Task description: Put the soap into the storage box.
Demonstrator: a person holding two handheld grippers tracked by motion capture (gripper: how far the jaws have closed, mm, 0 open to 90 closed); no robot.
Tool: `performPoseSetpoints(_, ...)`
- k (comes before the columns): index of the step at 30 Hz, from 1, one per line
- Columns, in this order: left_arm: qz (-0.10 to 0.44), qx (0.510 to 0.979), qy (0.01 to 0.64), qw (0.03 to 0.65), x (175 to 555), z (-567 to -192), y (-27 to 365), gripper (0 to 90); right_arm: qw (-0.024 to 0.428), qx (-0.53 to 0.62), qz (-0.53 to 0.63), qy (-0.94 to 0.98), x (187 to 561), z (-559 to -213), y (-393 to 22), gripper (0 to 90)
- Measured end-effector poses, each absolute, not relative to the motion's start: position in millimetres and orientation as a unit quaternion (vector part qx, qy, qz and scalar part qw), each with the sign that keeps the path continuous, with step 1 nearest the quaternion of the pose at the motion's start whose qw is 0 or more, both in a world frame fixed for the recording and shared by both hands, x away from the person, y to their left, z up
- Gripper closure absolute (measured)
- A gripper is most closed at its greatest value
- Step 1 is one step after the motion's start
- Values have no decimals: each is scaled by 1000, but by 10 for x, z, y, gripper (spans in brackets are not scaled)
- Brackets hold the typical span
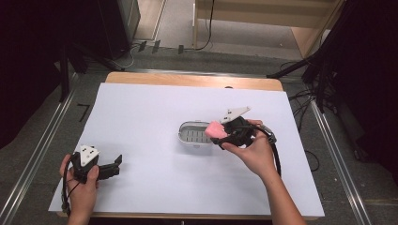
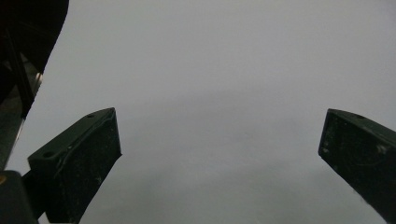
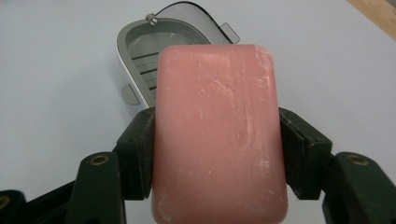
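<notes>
Pink soap [image 3: 219,135], one bar, sits clamped between the two black fingers [image 3: 137,154] of the right gripper [image 1: 224,133]; each finger presses on one long side of the bar. In the high view the bar [image 1: 215,130] is held just above the right end of the one soap dish [image 1: 193,134], a pale grey oval tray with a slatted floor, near the middle of the desk. The right gripper view shows the dish [image 3: 140,51] beyond the bar, with what may be a hinged clear lid behind it, though the bar hides most of it.

Two grippers are in use, one in each hand. The left gripper [image 1: 114,165] rests low at the near left of the desk, held in the left hand [image 1: 80,180], well apart from the dish. Its fingers [image 2: 77,163] stand wide apart with nothing between them, over bare white surface.

One white sheet [image 1: 150,154] covers nearly the whole desk, with a strip of wooden edge [image 1: 187,78] showing at the far side. Around the desk lie grey floor, metal rails [image 1: 37,150] on both sides, dark curtains [image 1: 28,56] left and right, loose cables [image 1: 300,101] and a light wooden unit [image 1: 263,18] at the back.
</notes>
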State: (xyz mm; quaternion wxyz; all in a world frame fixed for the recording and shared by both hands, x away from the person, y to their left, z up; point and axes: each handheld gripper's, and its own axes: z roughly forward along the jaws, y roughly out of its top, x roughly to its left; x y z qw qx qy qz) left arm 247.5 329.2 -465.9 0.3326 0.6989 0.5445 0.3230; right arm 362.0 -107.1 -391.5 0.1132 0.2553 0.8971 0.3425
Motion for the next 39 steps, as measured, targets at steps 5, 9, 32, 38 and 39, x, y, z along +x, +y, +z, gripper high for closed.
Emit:
performPoseSetpoints(5,323,699,545,333,2475,-4660,3293,0,111,232,339,905,3633,-3903,-1004,386)
performPoseSetpoints(9,323,699,545,333,2475,-4659,3293,0,110,222,337,908,3649,-3892,-957,386)
performPoseSetpoints(32,322,699,546,331,2477,-4658,3294,0,91,147,342,923,3823,-3870,-725,386)
performPoseSetpoints(38,322,699,545,331,2477,-4659,3293,0,84,128,340,928,3873,-3893,-675,386)
performPoseSetpoints(39,322,700,545,332,2477,-4659,3293,0,81,127,340,928,3881,-3902,-666,386)
